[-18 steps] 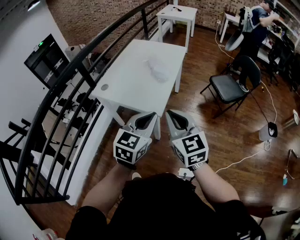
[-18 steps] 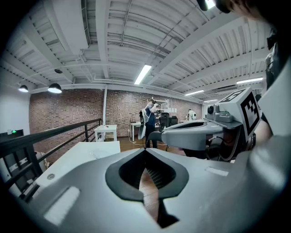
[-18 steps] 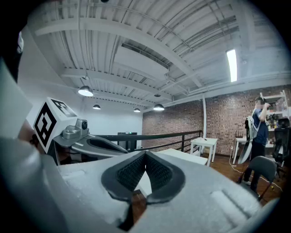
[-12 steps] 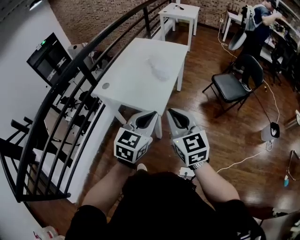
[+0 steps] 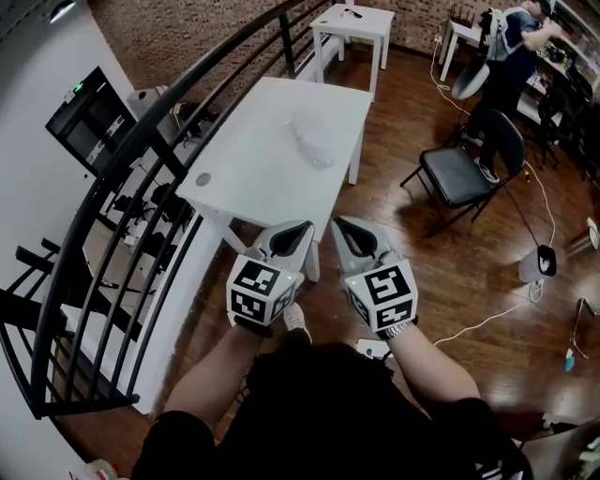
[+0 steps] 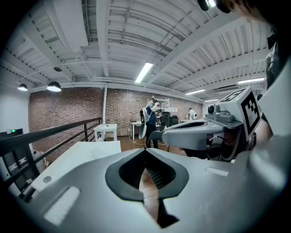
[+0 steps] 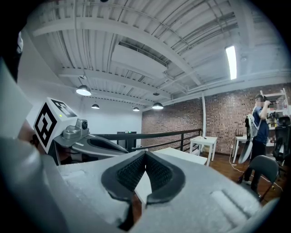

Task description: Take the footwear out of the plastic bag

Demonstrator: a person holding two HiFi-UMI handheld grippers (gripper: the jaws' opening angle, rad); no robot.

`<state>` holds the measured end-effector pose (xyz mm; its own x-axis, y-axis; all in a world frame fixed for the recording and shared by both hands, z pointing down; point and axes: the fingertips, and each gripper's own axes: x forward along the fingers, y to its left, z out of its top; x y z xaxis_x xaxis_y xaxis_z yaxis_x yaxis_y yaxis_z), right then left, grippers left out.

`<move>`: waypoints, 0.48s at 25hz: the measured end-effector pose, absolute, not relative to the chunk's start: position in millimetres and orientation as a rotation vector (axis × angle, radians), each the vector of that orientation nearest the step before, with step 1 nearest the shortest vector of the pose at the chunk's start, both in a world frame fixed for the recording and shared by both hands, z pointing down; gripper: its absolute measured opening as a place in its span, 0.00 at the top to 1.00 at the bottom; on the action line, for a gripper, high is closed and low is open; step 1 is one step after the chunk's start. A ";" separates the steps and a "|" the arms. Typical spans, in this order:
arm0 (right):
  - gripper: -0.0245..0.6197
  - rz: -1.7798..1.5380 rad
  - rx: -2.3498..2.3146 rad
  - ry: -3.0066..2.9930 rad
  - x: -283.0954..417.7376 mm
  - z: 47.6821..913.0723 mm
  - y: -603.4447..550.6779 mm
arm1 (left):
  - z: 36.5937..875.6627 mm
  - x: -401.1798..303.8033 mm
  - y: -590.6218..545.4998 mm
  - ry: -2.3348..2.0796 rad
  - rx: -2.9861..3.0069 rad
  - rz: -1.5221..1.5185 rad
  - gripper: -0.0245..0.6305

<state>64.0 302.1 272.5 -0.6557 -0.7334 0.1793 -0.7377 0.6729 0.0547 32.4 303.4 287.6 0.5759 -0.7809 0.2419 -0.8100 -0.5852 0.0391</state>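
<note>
A clear plastic bag (image 5: 312,141) with something pale inside lies on the far half of a white table (image 5: 253,178); its contents are too small to make out. My left gripper (image 5: 302,228) and right gripper (image 5: 342,225) hang side by side, short of the table's near edge, well away from the bag. Both are shut with nothing between their jaws. In the left gripper view the table (image 6: 77,154) shows ahead to the left, and my left gripper (image 6: 145,150) is shut. In the right gripper view my right gripper (image 7: 145,154) is shut too.
A black metal railing (image 5: 141,178) curves along the table's left side. A black folding chair (image 5: 464,169) stands to the right on the wood floor, with cables (image 5: 487,319) nearby. A smaller white table (image 5: 354,28) stands behind. A person (image 5: 511,47) works at the far right.
The view has shifted slightly; the table sits a little nearer to the grippers. A shoe of mine has come into view below the left gripper. Both grippers stay shut and together.
</note>
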 end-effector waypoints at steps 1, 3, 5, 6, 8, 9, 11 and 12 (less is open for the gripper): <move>0.98 0.035 1.198 -2.694 63.2 273.8 297.2 | 290.5 31.5 298.3 -1.343 2.656 0.298 0.94; 0.98 0.037 1.200 -2.680 60.3 276.4 284.5 | 294.3 28.3 285.6 -1.328 2.655 0.294 0.94; 0.98 0.043 1.203 -2.668 55.0 279.9 269.4 | 298.0 23.1 271.1 -1.314 2.653 0.290 0.94; 0.98 0.045 1.202 -2.662 51.2 281.9 261.9 | 300.3 19.5 263.7 -1.309 2.650 0.289 0.94; 0.98 0.048 1.195 -2.652 41.9 285.3 246.4 | 303.6 10.0 247.4 -1.305 2.641 0.282 0.94; 0.98 0.049 1.193 -2.647 36.8 286.2 237.6 | 304.2 4.5 238.2 -1.303 2.638 0.277 0.94; 0.98 0.052 1.195 -2.635 25.9 287.2 218.3 | 304.4 -7.1 218.3 -1.296 2.637 0.269 0.94; 0.98 0.054 1.198 -2.628 20.1 287.8 208.6 | 304.9 -13.3 208.3 -1.290 2.636 0.267 0.94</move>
